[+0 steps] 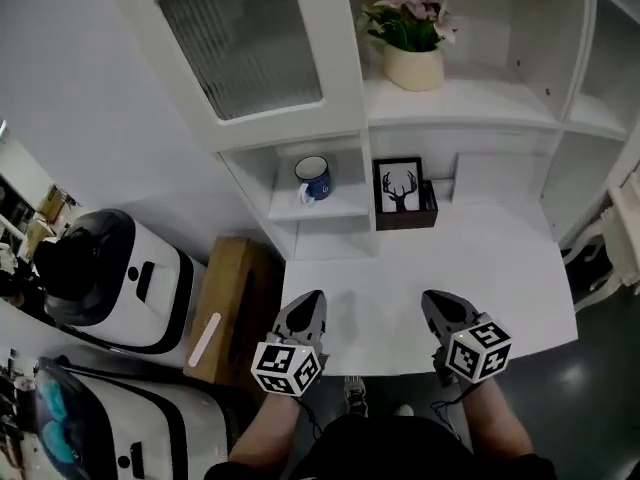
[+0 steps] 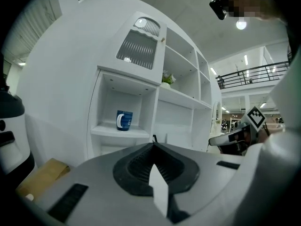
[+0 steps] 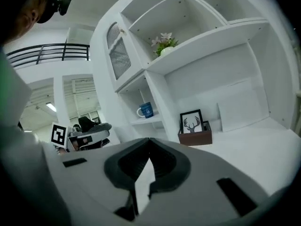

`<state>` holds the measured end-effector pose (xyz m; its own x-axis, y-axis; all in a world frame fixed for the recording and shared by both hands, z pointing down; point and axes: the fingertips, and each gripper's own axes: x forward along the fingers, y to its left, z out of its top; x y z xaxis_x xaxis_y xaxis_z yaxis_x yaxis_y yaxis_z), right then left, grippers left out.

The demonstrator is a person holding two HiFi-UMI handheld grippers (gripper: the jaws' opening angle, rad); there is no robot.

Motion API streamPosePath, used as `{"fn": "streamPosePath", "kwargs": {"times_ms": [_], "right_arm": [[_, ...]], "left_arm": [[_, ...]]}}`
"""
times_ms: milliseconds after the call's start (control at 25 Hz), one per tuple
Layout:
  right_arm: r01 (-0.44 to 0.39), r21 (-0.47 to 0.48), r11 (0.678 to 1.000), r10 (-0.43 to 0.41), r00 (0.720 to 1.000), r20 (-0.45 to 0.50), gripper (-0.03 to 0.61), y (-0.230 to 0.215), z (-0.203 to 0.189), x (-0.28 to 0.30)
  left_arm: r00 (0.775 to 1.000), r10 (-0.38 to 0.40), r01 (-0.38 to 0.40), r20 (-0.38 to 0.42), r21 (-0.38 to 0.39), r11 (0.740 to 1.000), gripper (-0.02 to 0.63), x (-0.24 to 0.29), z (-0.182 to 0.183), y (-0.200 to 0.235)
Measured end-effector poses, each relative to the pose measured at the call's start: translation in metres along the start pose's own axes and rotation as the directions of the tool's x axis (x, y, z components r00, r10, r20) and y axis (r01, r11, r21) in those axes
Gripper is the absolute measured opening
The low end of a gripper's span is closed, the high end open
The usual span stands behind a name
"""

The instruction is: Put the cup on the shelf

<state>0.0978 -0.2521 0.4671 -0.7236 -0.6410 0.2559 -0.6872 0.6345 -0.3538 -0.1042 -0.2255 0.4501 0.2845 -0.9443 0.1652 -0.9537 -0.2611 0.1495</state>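
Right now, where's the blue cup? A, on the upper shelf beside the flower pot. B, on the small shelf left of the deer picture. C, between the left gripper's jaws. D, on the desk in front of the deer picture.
B: the blue cup stands on the small shelf, left of the deer picture, while the left gripper and right gripper are shut and empty over the desk.

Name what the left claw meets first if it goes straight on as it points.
Probably the white divider right of the cup; the cup sits left of that line. Depth is unclear.
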Motion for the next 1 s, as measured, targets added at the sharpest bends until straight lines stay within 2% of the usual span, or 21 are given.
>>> {"fn": "streamPosePath", "kwargs": {"times_ms": [320,760,1000], "right_arm": [[-0.05,-0.032,0.998,0.05,0.999,-0.015,0.004,0.01,-0.009,-0.034],[-0.135,-0.039,0.99,0.132,0.989,-0.069,0.003,0.022,-0.037,-0.066],[-0.179,-0.031,0.983,0.175,0.98,-0.092,0.003,0.04,-0.049,-0.064]], "left_arm": [[0.999,0.021,-0.02,0.034,-0.02,1.0,0.005,-0.034,-0.002,-0.045],[0.996,0.091,-0.092,-0.016,-0.049,0.995,0.005,-0.083,-0.04,-0.086],[0.992,0.123,-0.124,-0.036,-0.037,0.992,0.005,-0.108,-0.045,-0.084]]}}
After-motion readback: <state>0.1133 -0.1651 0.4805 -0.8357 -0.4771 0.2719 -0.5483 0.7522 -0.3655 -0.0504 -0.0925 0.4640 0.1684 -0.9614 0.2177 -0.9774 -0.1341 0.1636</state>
